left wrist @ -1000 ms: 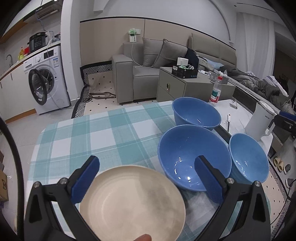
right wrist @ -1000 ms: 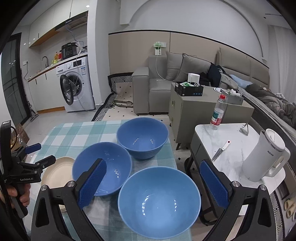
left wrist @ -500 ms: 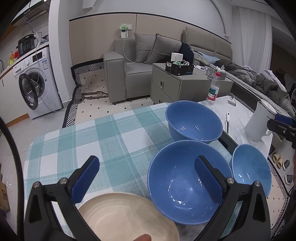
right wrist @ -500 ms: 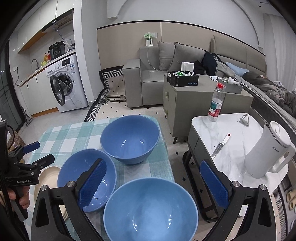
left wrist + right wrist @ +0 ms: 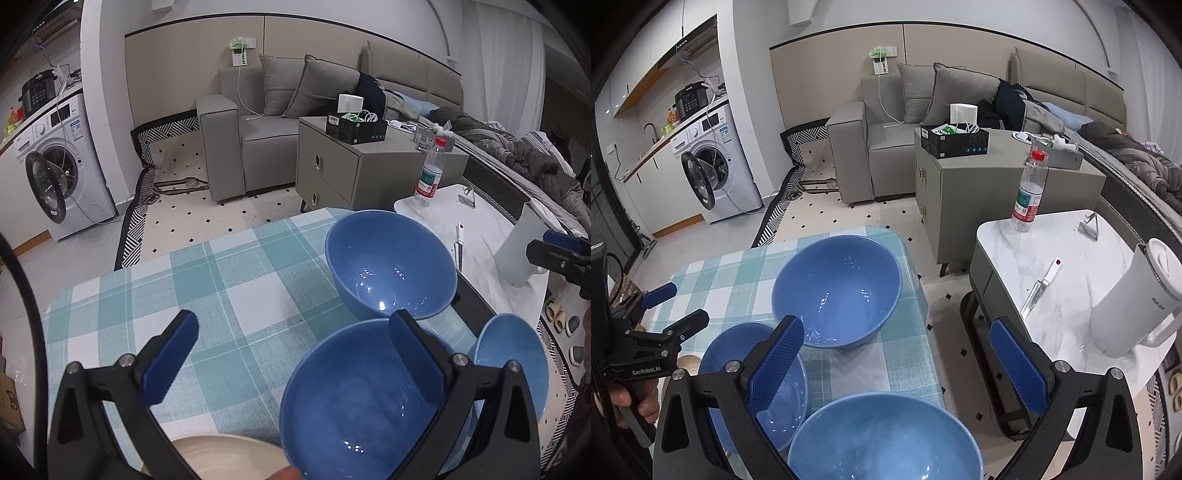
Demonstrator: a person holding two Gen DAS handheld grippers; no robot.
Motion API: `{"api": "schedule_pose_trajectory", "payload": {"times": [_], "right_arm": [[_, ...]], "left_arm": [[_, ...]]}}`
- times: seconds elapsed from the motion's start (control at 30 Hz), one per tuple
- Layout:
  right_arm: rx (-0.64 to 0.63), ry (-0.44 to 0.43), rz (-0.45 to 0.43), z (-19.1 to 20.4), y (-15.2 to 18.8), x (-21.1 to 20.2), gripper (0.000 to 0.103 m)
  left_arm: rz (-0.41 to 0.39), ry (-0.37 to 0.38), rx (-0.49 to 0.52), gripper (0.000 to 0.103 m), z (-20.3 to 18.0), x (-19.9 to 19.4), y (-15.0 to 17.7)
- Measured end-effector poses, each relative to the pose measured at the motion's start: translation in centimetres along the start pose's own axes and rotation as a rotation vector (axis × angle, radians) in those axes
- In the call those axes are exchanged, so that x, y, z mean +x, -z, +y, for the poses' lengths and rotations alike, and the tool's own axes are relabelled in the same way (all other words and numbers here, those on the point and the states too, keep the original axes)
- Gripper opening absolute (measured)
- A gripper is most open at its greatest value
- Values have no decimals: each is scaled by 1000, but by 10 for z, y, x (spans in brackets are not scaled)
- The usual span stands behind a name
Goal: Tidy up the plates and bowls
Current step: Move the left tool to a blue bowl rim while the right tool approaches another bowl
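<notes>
A: What differs from a second ago?

B: In the left wrist view the cream plate has slid down to the 6 o'clock edge; only its far rim shows now, where most of it showed before. The left hand-held gripper has pulled back and up, and more of the checked bench is visible. In the right wrist view the three blue bowls sit lower in frame than before.

A: The grippers?

B: Left hand-held gripper: fingers wide apart, nothing between them. Right hand-held gripper: likewise spread, gripping nothing, above the nearest bowl.

A: Left to right, the containers?

B: In the right wrist view, the small blue bowl at 7 o'clock, partly behind the gripper's left finger. Then the far blue bowl near centre, at the bench's far right corner. Then the near blue bowl at 6 o'clock, at the bench's near right edge. All three are empty, apart from each other, with only light glints inside.

A: Which way do they face?

B: Each stands upright, mouth up. The plate lies flat, face up, at 9 o'clock of the small bowl; being round, none has a long axis to speak of.

A: To the right?

B: A marble side table carrying a water bottle, a knife and a white kettle.
</notes>
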State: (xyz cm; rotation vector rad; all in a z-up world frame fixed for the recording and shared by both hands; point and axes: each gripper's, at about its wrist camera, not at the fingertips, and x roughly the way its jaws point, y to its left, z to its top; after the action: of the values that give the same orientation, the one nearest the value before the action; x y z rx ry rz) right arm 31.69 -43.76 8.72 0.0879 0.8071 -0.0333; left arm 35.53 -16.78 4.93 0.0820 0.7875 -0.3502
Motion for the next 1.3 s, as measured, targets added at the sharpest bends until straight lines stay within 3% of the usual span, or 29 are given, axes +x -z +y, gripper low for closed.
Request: {"api": "schedule_pose_trajectory", "payload": {"times": [1.17,1.3], "right_arm": [[-5,-16,122,-6,-12,92,102],[3,-32,143,-6,-12,103,93]], "left_arm": [[107,20,19,101,-9,81,-27],[116,42,27,98,-11,86,-29]]}}
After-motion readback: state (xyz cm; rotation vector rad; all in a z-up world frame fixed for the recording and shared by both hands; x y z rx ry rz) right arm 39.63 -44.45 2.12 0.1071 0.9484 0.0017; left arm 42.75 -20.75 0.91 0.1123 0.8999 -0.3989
